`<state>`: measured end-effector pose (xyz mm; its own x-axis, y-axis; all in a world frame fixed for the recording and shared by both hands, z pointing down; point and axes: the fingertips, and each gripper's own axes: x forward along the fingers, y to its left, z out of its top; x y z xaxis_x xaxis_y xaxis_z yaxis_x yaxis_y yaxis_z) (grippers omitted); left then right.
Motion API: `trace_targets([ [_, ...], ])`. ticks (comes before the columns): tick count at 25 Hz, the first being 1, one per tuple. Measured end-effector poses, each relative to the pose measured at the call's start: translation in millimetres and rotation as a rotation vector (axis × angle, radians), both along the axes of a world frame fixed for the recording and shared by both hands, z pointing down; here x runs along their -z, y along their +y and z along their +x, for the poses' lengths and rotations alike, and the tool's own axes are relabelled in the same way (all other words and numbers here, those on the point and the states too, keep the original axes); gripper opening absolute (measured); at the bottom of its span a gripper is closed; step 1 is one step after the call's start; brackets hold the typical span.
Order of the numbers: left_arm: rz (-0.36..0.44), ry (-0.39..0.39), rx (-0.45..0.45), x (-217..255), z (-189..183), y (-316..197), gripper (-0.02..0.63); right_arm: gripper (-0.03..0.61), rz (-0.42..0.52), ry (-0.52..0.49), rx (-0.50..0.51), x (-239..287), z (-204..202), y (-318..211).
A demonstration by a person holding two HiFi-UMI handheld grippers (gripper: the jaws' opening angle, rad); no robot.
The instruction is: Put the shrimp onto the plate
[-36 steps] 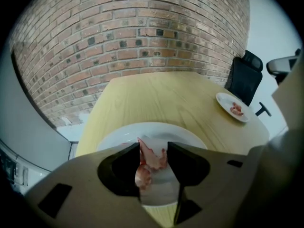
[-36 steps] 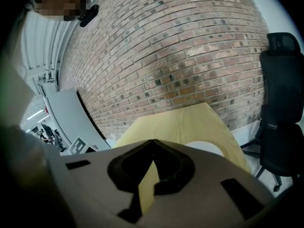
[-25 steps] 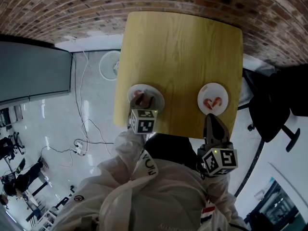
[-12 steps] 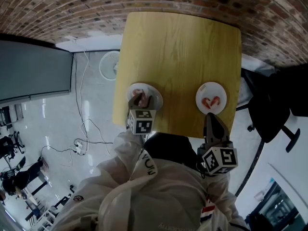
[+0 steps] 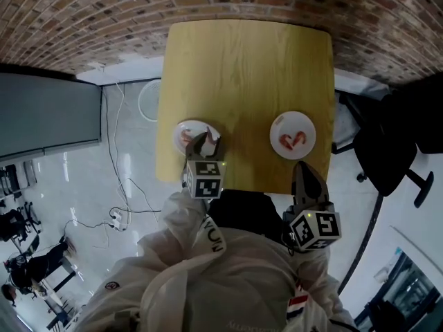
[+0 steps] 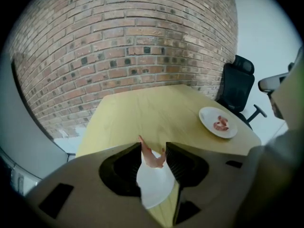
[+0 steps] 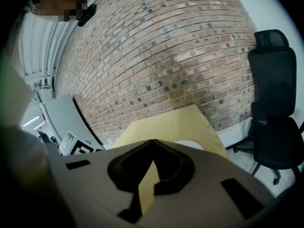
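Two white plates sit well apart on the near half of the wooden counter. The left plate lies close to the counter's left edge, and the left tongs hang over its near side, tipped steeply down. In the left gripper view these tongs stand partly open, clamped on a pink shrimp. The shrimp bridges the two tips, its thin tail against the left jaw and its curled end against the right. The white of the plate shows beneath it.

The right plate is off toward the counter's right side, with the other shrimp lying on it, curled together. The right tongs are held back at the counter's near edge, just short of that plate. In the right gripper view their tips meet with nothing between them.

A brick wall runs behind the counter, and a black office chair stands to its right.
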<state>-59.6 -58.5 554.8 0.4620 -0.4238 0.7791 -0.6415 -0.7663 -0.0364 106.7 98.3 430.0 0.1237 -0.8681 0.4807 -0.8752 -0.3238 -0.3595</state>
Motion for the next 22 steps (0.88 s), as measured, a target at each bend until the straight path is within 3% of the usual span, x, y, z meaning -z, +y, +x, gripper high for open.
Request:
trace_targets([
  [13,0.036,0.023,-0.237,22,123,55,0.166,0.023,0.016,0.015,-0.191,12,75,82],
  [22,0.077,0.013,-0.503,19,199,83,0.166,0.023,0.007,-0.003,-0.322,5,122,136],
])
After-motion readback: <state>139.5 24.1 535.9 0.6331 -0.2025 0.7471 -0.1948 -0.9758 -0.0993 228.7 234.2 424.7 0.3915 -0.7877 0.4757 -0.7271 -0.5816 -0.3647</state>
